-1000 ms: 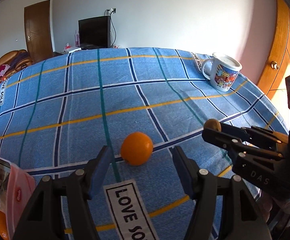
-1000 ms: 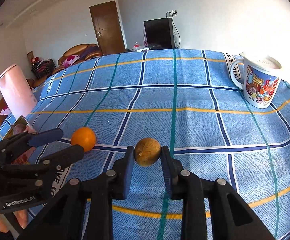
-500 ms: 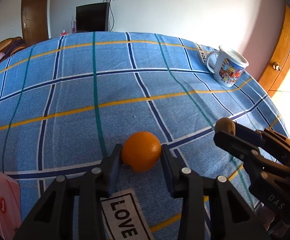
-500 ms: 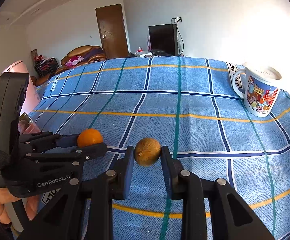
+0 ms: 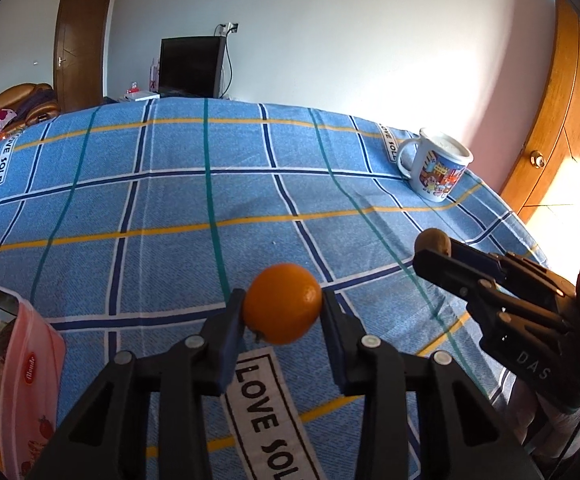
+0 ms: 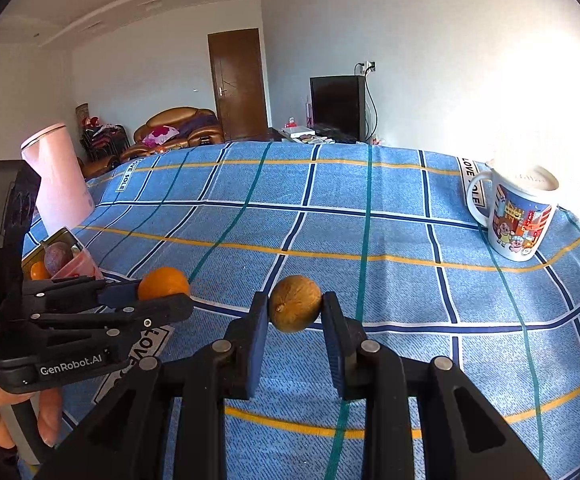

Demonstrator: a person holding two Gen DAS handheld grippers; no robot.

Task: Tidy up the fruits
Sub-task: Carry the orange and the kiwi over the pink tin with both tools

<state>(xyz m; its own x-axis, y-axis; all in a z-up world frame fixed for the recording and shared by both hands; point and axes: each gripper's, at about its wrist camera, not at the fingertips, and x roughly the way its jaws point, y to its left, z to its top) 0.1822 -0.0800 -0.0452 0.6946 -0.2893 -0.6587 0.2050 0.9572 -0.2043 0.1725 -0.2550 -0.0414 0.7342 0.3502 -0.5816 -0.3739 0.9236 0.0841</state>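
Blue plaid tablecloth (image 5: 170, 208); left claw (image 5: 282, 312) pinching orange (image 5: 282, 303), right claw (image 6: 294, 309) pinching brown fruit (image 6: 294, 303).

Your left gripper (image 5: 282, 309) and right gripper (image 6: 294, 309) sit side by side, jaws clamped, each raised and level.

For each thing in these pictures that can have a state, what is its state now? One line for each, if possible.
Left gripper: shut on the orange.
Right gripper: shut on the brown fruit.
Orange: held between the jaws, above the cloth.
Brown fruit: held between the jaws.
Mug: upright on the table; contents cannot be told.
Box: open, with fruit inside.
Door: closed.
Television: off.
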